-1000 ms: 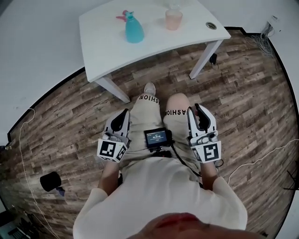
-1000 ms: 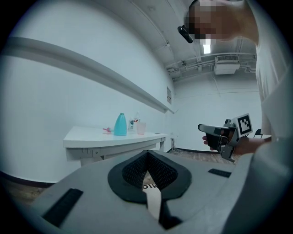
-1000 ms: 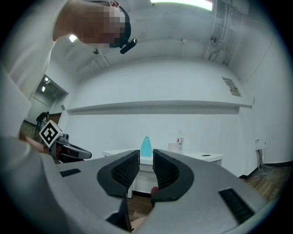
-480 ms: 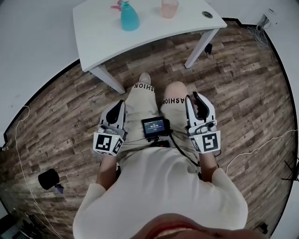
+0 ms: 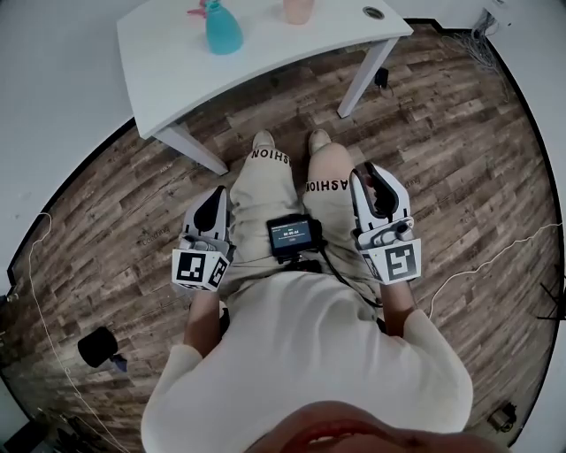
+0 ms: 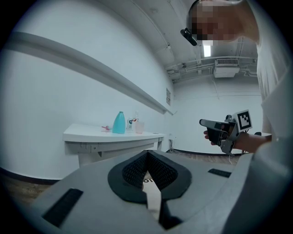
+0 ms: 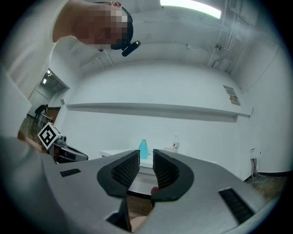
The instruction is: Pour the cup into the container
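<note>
You held left gripper (image 5: 216, 198) shut, right gripper (image 5: 377, 179) barely apart and empty; cup (image 5: 298, 11) at 12 o'clock likely needed wider jaws.

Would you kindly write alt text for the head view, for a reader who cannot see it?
A person, seen from above, holds the left gripper and right gripper at the waist, both pointing forward above a wooden floor. Ahead stands a white table bearing a teal spray bottle and a pink cup.
</note>
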The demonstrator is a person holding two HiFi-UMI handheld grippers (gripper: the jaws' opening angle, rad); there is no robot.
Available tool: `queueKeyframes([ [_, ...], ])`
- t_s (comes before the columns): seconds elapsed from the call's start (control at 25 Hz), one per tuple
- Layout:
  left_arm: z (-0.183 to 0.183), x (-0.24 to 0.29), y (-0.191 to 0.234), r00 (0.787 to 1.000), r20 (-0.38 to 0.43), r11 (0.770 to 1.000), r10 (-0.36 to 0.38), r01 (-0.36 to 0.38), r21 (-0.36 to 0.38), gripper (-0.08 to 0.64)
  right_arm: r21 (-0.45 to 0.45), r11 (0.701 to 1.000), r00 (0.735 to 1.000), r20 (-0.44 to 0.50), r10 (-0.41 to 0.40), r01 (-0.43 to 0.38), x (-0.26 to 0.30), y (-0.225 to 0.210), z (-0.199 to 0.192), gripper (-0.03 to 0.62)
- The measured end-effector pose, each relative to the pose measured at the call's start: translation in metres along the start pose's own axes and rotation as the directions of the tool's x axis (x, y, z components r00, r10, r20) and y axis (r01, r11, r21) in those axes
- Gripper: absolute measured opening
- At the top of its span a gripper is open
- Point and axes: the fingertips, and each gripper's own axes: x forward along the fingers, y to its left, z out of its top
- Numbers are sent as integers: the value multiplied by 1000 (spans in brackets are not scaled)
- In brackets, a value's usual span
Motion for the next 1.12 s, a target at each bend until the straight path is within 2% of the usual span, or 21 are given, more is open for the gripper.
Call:
queueKeyframes([
  [0.48, -8, 86, -4, 995, -61, 997, -78, 79, 25, 11, 77, 997, 998, -54, -16, 20, 42, -45, -56, 72],
  [1.12, 9, 130, 42, 999, -20, 1000, -27, 27, 11, 11, 64, 997, 998, -50, 43, -40, 117, -66, -66, 72],
])
